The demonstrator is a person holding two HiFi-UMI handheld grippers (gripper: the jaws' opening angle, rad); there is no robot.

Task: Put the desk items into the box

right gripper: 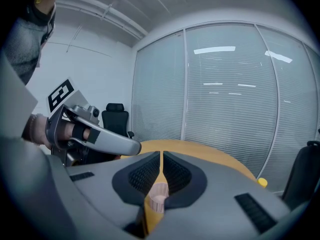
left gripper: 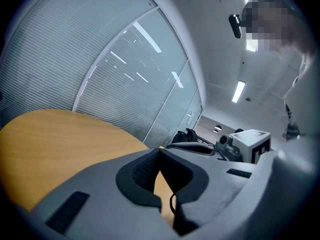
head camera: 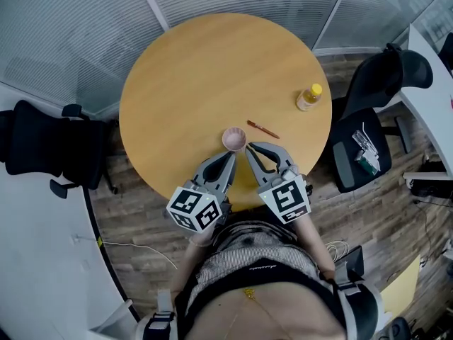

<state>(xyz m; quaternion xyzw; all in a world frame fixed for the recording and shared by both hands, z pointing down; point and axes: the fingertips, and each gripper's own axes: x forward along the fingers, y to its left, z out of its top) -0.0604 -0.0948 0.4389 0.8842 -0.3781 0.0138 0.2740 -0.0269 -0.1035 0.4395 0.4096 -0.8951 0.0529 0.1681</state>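
On the round wooden table a small pink cup stands near the front edge. A red pen lies just right of it, and a yellow-capped bottle stands farther right. My left gripper and right gripper hover side by side just short of the cup, both shut and empty. In the right gripper view the pink cup shows through the gap below the closed tips of the right gripper. The left gripper points across bare tabletop. No box shows in any view.
Black office chairs stand left and right of the table; a third chair carries small items on its seat. A white desk is at the far right. Glass walls with blinds run behind the table.
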